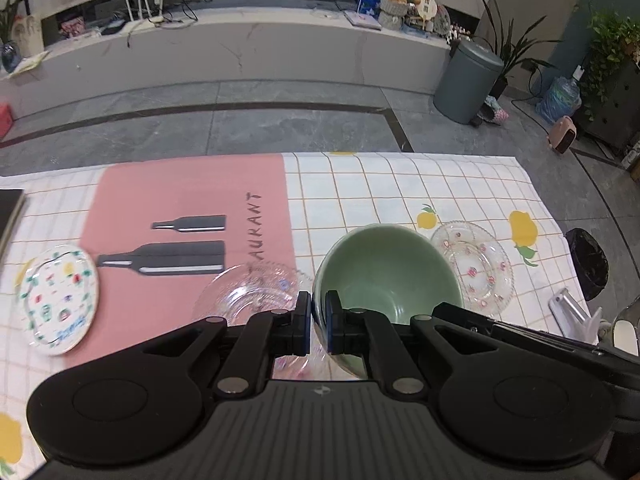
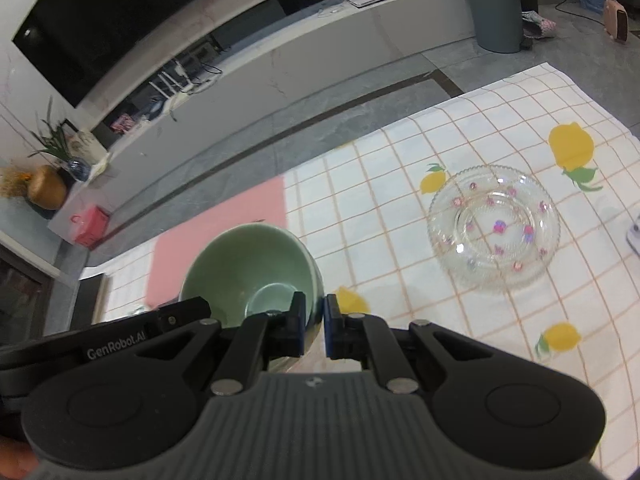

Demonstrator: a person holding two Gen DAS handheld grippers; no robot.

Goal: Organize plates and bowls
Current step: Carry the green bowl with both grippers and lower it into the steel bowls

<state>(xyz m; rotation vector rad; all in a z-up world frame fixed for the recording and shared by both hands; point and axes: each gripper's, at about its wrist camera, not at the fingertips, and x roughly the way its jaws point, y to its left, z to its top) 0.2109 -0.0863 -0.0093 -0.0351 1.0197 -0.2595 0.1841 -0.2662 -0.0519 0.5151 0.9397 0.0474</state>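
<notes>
A pale green bowl point(image 1: 388, 276) point(image 2: 248, 260) hangs tilted above the checked tablecloth, held by both grippers. My left gripper point(image 1: 318, 312) is shut on its left rim, one pad inside and one outside. My right gripper point(image 2: 316, 320) is shut on the opposite rim. A clear glass bowl point(image 1: 248, 292) sits on the pink placemat just left of the green bowl. A clear glass plate with pink flowers point(image 1: 476, 268) point(image 2: 494, 228) lies to the right. A white plate with colourful prints point(image 1: 58, 300) lies at the far left.
The pink placemat point(image 1: 192, 200) covers the cloth's left half. A dark flat object point(image 1: 10, 208) lies at the table's left edge. A silver stand point(image 1: 572, 312) and a black bin point(image 1: 588, 260) are at the right. On the floor beyond stands a grey bin point(image 1: 466, 80).
</notes>
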